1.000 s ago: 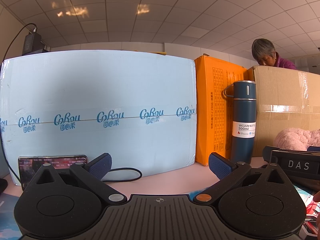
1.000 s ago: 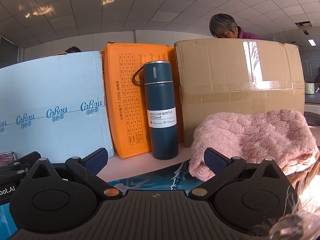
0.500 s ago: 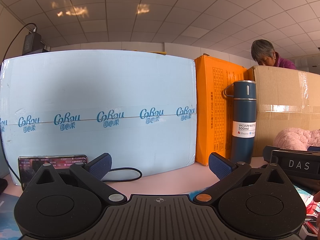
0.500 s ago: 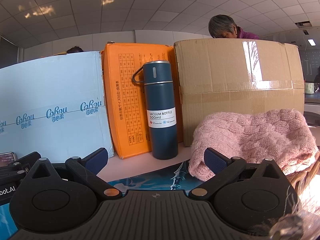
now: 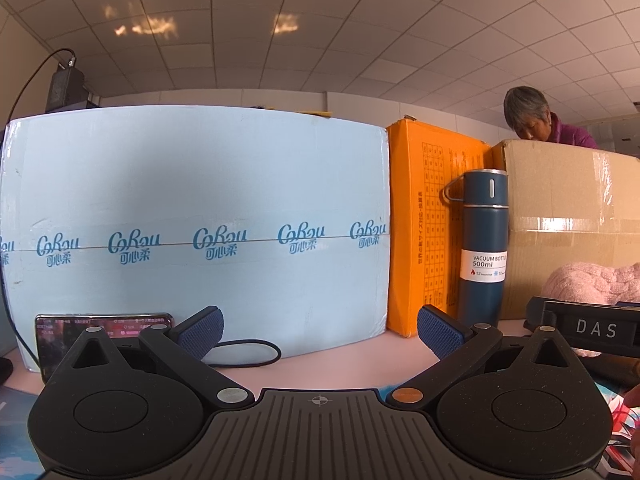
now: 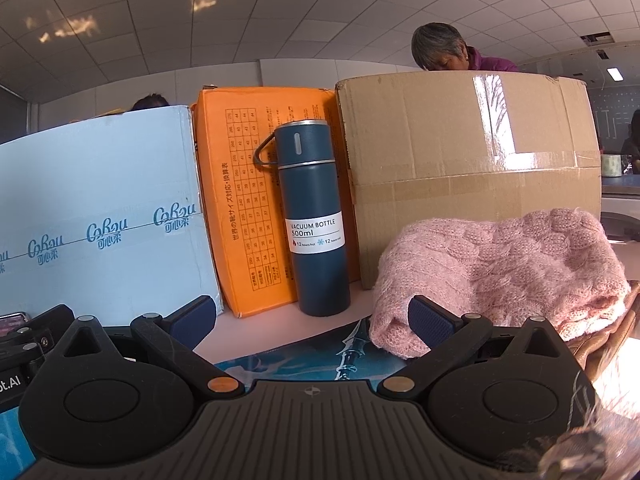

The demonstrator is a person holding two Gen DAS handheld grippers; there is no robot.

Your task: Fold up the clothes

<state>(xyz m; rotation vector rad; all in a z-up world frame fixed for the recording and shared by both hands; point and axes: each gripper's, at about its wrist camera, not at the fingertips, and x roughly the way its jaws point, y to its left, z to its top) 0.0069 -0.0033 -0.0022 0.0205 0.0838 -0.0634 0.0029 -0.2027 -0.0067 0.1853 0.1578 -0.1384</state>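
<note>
A pink knitted sweater (image 6: pixel 500 272) lies bunched in a heap at the right of the table, against a brown carton; its edge shows as the pink sweater (image 5: pixel 584 284) at far right of the left wrist view. My right gripper (image 6: pixel 312 320) is open and empty, its right fingertip just in front of the sweater's near left edge. My left gripper (image 5: pixel 320 328) is open too, holding nothing, low over the pink table (image 5: pixel 340 364) and well left of the sweater. The other gripper's black body (image 5: pixel 592 328) shows to its right.
Along the back stand a light blue box (image 5: pixel 192 216), an orange box (image 6: pixel 244 200), a dark blue vacuum bottle (image 6: pixel 316 220) and a brown carton (image 6: pixel 472 168). A phone (image 5: pixel 100 328) and black cable loop (image 5: pixel 248 356) lie left. A person (image 6: pixel 444 50) is behind the carton.
</note>
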